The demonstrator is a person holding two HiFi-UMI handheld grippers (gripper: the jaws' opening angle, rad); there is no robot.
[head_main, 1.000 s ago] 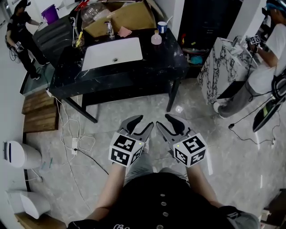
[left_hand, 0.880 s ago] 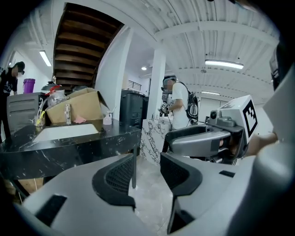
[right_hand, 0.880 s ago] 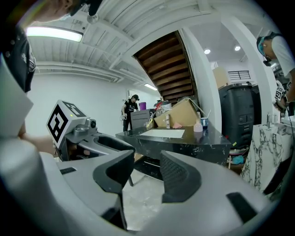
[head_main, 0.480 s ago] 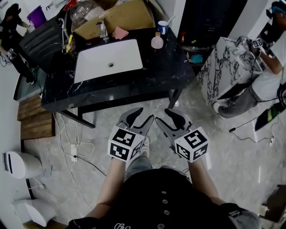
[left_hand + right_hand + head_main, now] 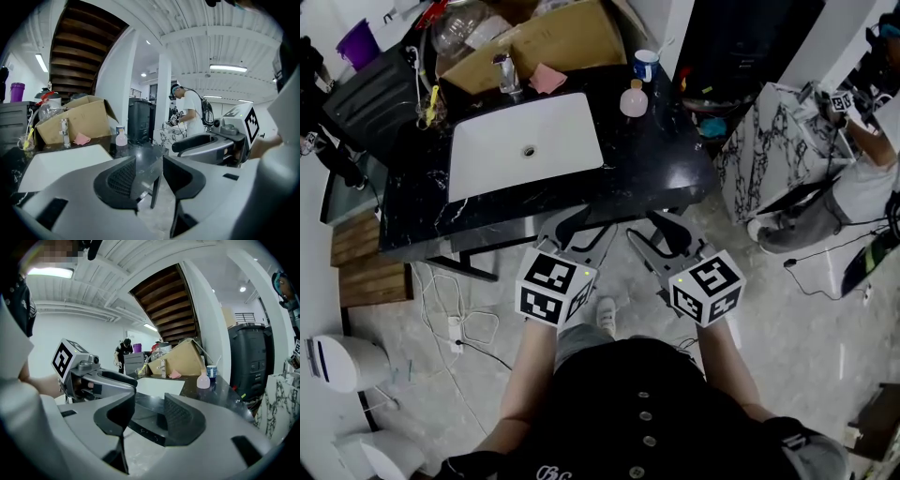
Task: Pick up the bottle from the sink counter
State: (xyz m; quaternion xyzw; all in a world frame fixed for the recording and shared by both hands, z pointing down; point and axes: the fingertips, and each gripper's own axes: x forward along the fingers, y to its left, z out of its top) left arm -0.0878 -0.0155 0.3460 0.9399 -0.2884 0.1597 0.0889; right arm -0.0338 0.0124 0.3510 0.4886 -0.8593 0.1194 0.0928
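Head view, pink bottle near blue cup, black counter

Pink bottle upright, counter rear R.

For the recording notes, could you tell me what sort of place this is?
Probably a test space, not a real bathroom: a free-standing sink counter, a cardboard box by it, another person nearby.

You have a brown cardboard box behind a chrome tap, a crumpled pink cloth just beside it, and a blue-and-white cup nearby.
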